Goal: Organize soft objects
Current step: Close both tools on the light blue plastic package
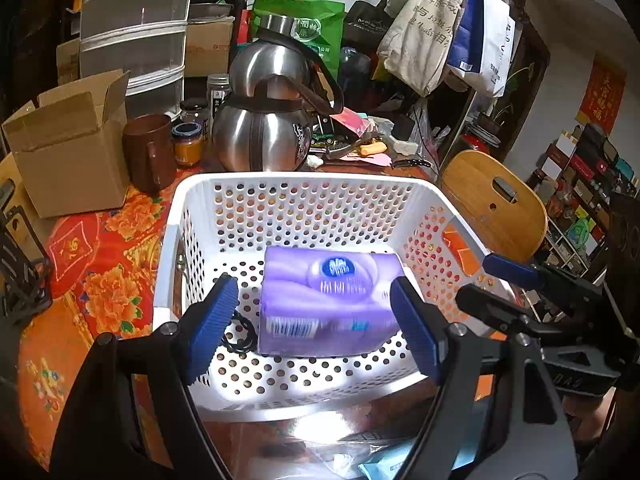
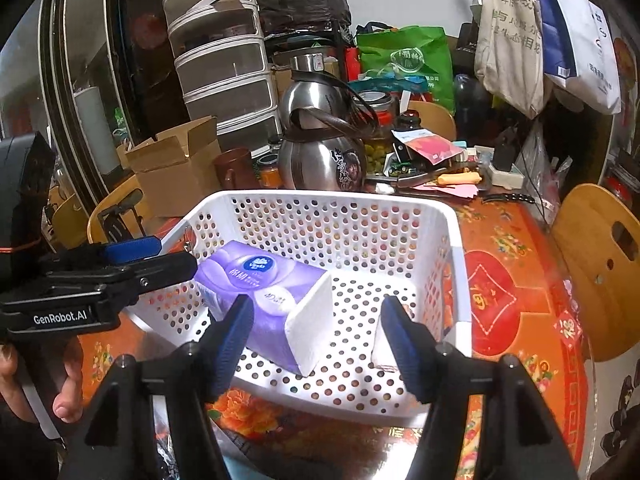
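Observation:
A purple tissue pack [image 1: 328, 300] lies on the floor of a white perforated basket [image 1: 304, 184]. In the left wrist view my left gripper [image 1: 316, 328] is open, with its blue fingers [image 1: 218, 320] on either side of the pack and not pressing it. In the right wrist view my right gripper [image 2: 318, 344] is open over the basket's [image 2: 456, 264] near wall, at the white end of the pack [image 2: 264, 292]. The left gripper [image 2: 132, 256] reaches in from the left, held by a hand [image 2: 68, 380]. The right gripper [image 1: 500, 280] shows at the right edge of the left wrist view.
The basket stands on a red flowered tablecloth [image 1: 100, 264]. Behind it are a steel kettle [image 1: 264, 136], a brown mug [image 1: 150, 152], jars and an open cardboard box [image 1: 68, 148]. A black loop [image 1: 240, 332] lies in the basket. A wooden chair back [image 2: 600, 264] stands at the right.

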Tool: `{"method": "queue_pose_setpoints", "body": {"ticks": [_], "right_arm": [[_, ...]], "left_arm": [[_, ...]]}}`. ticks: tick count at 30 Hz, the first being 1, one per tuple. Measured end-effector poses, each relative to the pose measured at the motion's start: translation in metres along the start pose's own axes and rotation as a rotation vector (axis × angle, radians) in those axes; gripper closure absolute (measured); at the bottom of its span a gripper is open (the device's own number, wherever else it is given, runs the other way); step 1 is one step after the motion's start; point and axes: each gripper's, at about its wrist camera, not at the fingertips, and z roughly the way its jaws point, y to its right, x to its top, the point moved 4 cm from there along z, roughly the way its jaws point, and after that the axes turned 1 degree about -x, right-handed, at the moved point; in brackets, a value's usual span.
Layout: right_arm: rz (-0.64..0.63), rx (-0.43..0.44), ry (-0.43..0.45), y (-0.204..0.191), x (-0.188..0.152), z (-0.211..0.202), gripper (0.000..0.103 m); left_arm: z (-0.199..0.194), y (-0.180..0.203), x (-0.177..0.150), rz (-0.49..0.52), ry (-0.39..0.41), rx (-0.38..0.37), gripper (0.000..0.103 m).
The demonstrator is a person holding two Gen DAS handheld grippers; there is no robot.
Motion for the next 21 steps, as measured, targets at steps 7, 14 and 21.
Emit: {"method": "queue_pose_setpoints", "body": {"ticks": [7, 14, 21], "right_arm": [[0.013, 0.003, 0.001, 0.001, -0.013, -0.018, 0.037], [-0.012, -0.029, 0.025, -0.008, -0.075, -0.065, 0.024], [0.067, -0.013, 0.032, 0.004, -0.164, -0.098, 0.021]], "left_arm": [[-0.033, 0.002, -0.022, 0.005, 0.028, 0.022, 0.026], [-0.079, 0.003, -0.096, 0.026, 0.008, 0.084, 0.025], [-0.105, 0.024, -0.187, 0.004, 0.004, 0.005, 0.025]]}}
